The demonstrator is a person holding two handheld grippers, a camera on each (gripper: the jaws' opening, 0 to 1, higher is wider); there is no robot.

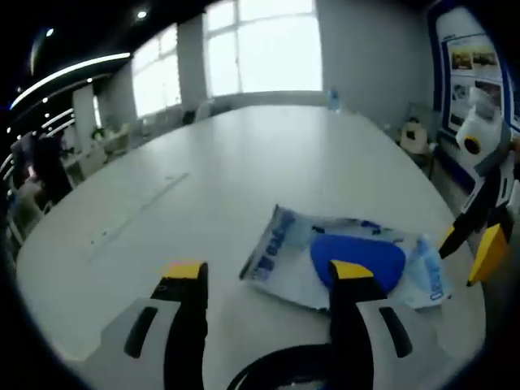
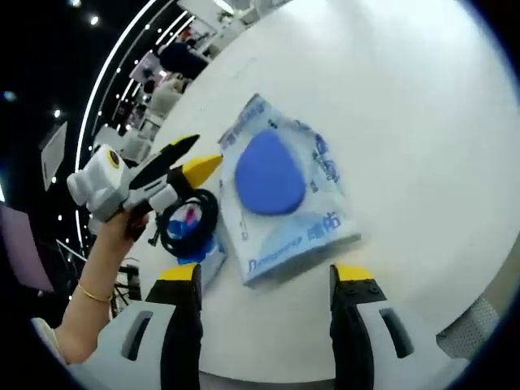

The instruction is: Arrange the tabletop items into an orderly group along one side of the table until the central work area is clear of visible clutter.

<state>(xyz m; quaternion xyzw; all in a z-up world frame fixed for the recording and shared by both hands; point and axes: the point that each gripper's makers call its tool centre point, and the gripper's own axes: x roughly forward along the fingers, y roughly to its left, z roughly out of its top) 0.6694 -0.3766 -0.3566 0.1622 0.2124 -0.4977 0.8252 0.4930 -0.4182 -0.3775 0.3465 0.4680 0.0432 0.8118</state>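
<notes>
In the left gripper view, the left gripper (image 1: 268, 272) hovers low over the white surface (image 1: 244, 162), jaws apart, a tissue pack (image 1: 345, 260) just ahead. In the right gripper view, the right gripper (image 2: 264, 276) hangs above the pack, jaws apart; a hand (image 2: 114, 223) holds the left gripper beside it.

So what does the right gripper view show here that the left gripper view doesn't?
Right gripper view alone: a black cable coil beside the packet, next to the left tool, and the hand holding that tool.

Left gripper view alone: the long stretch of bare table, bright windows and a poster wall behind.

Shared: the pale printed packet with the blue pad on it, and each view's own tool, open: left, right. The right tool also enters the left gripper view.
</notes>
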